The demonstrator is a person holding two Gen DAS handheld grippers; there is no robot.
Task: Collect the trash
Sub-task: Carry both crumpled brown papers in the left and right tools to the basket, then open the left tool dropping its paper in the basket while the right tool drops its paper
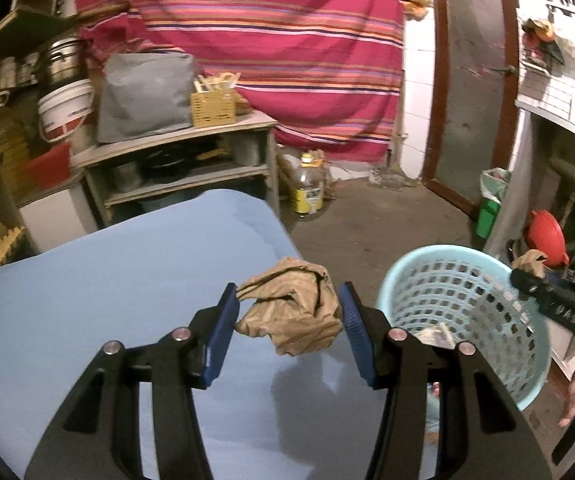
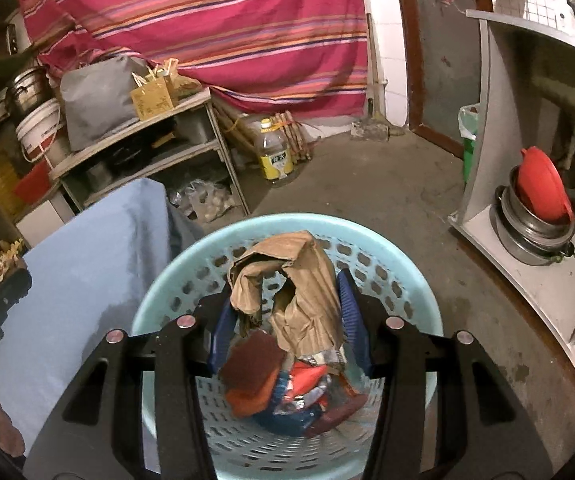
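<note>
My left gripper [image 1: 287, 294] is shut on a crumpled brown paper wad [image 1: 291, 312], held over the right end of the blue-covered table [image 1: 107, 288]. Just right of it on the floor stands the light blue perforated basket [image 1: 467, 280]. In the right wrist view my right gripper [image 2: 287, 294] is shut on a second crumpled brown paper [image 2: 307, 280], hanging directly over the basket [image 2: 159, 300]. Wrappers and red and brown scraps [image 2: 287, 388] lie in the basket's bottom. The right gripper's black tip [image 1: 527, 278] shows above the basket rim in the left wrist view.
A grey shelf unit [image 1: 183, 152] with a wicker box and a grey bag stands behind the table. A plastic bottle [image 2: 275, 152] sits on the concrete floor by the striped curtain. A white counter [image 2: 527, 272] with metal pots and a red lid is at the right.
</note>
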